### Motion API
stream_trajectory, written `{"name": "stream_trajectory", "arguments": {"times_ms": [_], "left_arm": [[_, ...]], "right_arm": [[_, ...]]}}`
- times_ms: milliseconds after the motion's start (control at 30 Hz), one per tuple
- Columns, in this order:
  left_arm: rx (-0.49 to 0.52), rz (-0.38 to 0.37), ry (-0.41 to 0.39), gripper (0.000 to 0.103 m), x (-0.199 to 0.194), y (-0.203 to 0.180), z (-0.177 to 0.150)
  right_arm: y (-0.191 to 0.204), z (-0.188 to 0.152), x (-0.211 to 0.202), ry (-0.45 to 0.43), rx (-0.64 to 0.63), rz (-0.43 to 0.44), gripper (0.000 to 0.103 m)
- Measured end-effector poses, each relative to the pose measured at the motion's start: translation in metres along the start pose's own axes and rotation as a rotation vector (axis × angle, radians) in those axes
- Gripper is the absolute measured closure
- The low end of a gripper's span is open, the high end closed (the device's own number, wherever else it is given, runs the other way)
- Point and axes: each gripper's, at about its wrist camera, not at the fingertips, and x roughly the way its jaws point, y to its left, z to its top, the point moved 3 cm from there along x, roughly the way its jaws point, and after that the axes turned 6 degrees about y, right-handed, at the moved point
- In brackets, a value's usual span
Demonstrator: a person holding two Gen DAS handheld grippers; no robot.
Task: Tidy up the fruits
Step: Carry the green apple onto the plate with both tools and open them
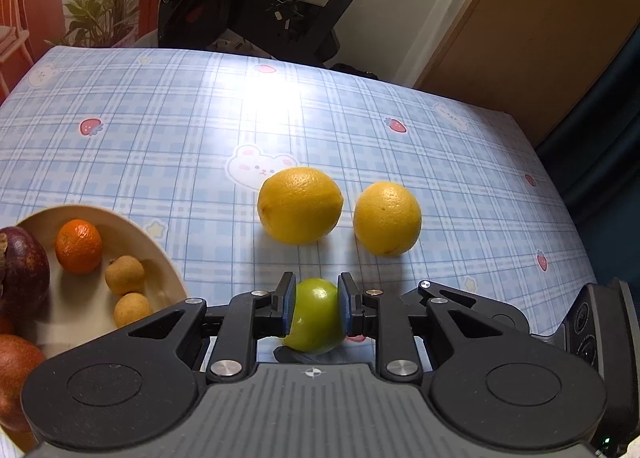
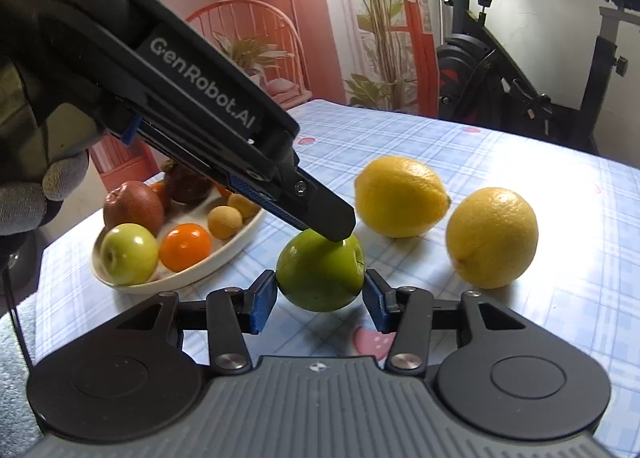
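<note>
- Blue checked worktop (image 1: 180,126): round green apple (image 1: 316,316) rests near cream plate (image 1: 156,254) of fruit.
- Left hand-held gripper (image 1: 316,308) pinches apple; right hand-held gripper (image 2: 320,300) spread around it.
- Pickup step; next, probably lift to plate.

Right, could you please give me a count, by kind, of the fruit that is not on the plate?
lemons: 2
green apple: 1, gripped in the left claw
Total: 3
</note>
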Motion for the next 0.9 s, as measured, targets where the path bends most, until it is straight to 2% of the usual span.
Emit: {"name": "stream_trajectory", "arguments": {"times_ms": [267,567,900], "left_arm": [[-0.039,-0.041,-0.005,0.078,-0.017,0.021,-0.011],[-0.077,-0.09,-0.081,0.078,-0.049,0.047,-0.019],[-0.127,-0.086,-0.148,0.079,-0.072,0.089,-0.022]], "right_arm": [[0.025,0.005,-0.001,0.023,-0.045,0.009,0.053],[0.06,0.029,0.003,0.031,-0.121,0.014,0.053],[0.097,0.061,0.031,0.059,-0.196,0.04,0.053]]}}
